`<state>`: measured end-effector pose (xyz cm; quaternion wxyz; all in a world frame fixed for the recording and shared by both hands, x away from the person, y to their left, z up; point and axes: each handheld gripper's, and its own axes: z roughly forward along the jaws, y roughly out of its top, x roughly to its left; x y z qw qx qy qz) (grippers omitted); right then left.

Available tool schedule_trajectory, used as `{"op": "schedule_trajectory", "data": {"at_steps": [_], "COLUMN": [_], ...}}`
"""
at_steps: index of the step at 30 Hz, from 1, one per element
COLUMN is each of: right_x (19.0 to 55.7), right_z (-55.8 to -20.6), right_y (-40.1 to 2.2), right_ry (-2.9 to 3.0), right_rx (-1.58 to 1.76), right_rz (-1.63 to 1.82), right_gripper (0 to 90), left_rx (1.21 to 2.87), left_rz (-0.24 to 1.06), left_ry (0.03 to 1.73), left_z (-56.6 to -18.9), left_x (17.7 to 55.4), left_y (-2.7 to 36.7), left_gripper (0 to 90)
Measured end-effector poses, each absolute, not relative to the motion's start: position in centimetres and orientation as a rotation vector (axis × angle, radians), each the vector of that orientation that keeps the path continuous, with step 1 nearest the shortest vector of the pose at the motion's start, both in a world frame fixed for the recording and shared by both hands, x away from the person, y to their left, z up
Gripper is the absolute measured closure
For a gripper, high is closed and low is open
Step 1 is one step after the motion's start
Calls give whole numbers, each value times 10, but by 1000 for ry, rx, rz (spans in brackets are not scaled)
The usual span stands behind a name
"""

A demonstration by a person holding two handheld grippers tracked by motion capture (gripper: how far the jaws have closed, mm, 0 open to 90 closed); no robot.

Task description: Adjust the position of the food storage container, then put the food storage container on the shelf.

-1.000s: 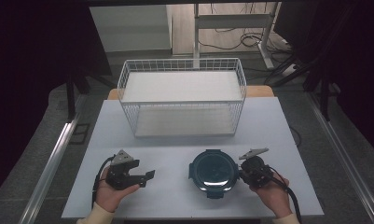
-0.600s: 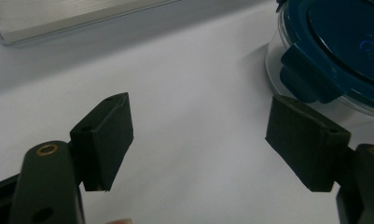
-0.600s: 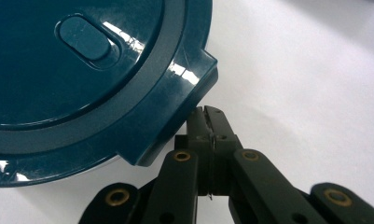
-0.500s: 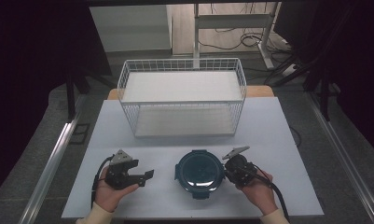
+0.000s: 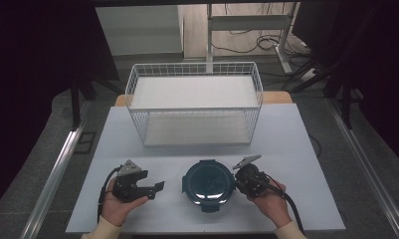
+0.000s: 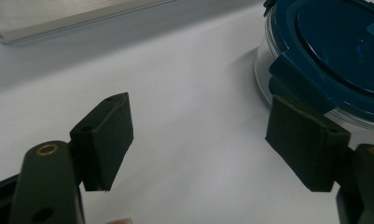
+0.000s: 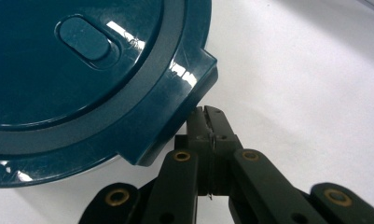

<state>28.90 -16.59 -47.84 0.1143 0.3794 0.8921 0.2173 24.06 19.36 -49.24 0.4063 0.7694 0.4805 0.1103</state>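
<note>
— Since the picture from a second ago, what has changed?

— The round container (image 5: 207,185) with its dark blue lid has slid toward the person's left, and the right tool (image 5: 241,180) has moved along with it, pressed against its right edge. The left tool (image 5: 154,189) sits where it was.

— How do the tools stand?

— In the right gripper view the right tool (image 7: 209,122) has its jaws clenched together on nothing, tips touching the lid's rim just under a clip tab. The left tool (image 6: 198,144) is released, jaws spread wide over bare surface, with the container (image 6: 329,56) just ahead of its right-hand pad (not touching it).

— And the surface and the room?

— A pale, plain surface (image 5: 296,149), with the container near its front edge between the two hands. Beyond it lies dark flooring; cables (image 5: 247,47) trail by a metal frame at the back, and the sides fall into shadow.

— Anything else nearby?

— A white wire basket (image 5: 194,102) stands at the far middle of the surface, well apart from the container, with open surface between them. The left hand (image 5: 118,206) and the right hand (image 5: 267,201) come in from the bottom, each holding its tool.
</note>
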Motion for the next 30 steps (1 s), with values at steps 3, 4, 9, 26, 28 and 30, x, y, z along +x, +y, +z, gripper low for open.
{"op": "schedule_trajectory", "data": {"at_steps": [3, 4, 9, 26, 28, 30], "right_x": [292, 292, 292, 289, 290, 290], "right_z": [-478, -477, -470, -471, -470, -469], "right_y": [-174, -177, -198, -227, -227, -227], "right_ry": [2629, 2615, 2539, 2457, 2455, 2459], "right_rx": [1137, 1150, 1203, 1344, 1359, 1368], "right_rz": [706, 715, 825, 1029, 1043, 1065], "right_gripper": [895, 895, 892, 174, 171, 171], "left_rx": [1940, 1939, 1933, 1912, 1915, 1914], "left_rz": [280, 283, 286, 242, 239, 229], "left_ry": [1210, 1210, 1214, 1240, 1236, 1234], "left_z": [-492, -493, -493, -486, -484, -482], "left_x": [240, 240, 239, 237, 236, 236], "left_y": [194, 195, 196, 192, 189, 187], "left_gripper": [225, 225, 221, 197, 195, 194]}}
